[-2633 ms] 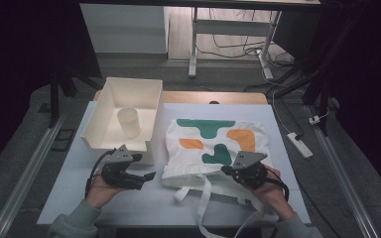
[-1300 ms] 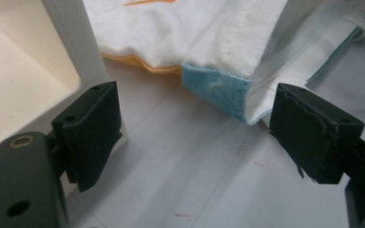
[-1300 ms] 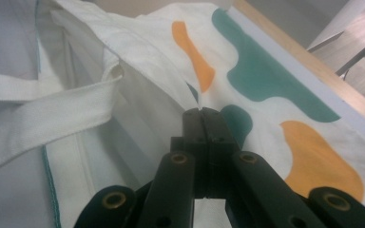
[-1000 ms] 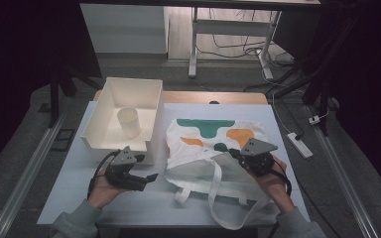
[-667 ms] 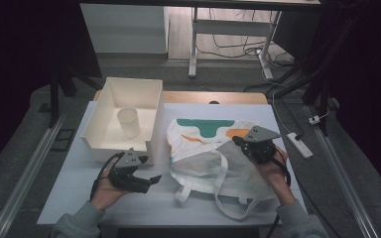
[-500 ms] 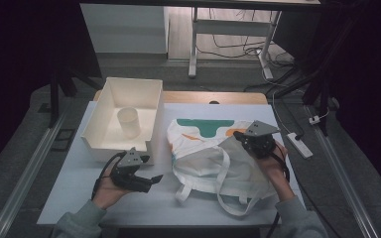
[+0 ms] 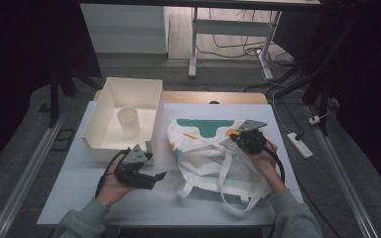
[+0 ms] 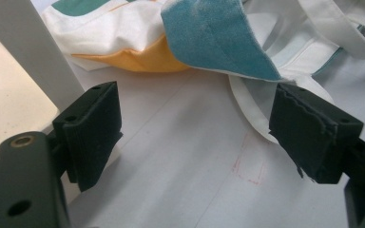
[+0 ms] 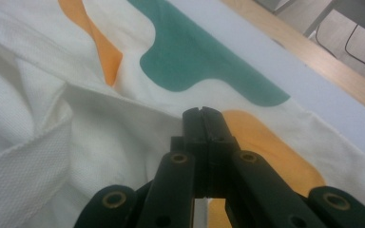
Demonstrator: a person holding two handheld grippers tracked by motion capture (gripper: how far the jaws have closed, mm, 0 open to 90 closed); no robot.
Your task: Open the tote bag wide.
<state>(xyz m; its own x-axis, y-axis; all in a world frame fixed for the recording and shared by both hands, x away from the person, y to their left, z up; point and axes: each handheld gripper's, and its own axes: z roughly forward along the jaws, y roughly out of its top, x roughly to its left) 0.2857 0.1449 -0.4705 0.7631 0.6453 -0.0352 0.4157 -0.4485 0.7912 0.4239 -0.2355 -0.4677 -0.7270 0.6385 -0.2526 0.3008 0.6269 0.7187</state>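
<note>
A white tote bag with green and orange shapes lies crumpled on the white table, its near part folded up over the printed side and its straps trailing toward the front edge. My right gripper is over the bag's far right part, shut on a fold of the bag. In the right gripper view the jaws are pressed together over the bag's cloth. My left gripper rests on the table left of the bag, open. The left gripper view has its jaws wide apart, facing the bag's edge.
A white bin stands at the back left with a white cup inside; its wall is close to my left jaw. A wooden strip edges the table's far side. A power strip lies on the floor at right.
My right gripper has lifted the bag's near edge and carried it away from me, folding the bag over itself; the straps followed. The left gripper has barely moved.
</note>
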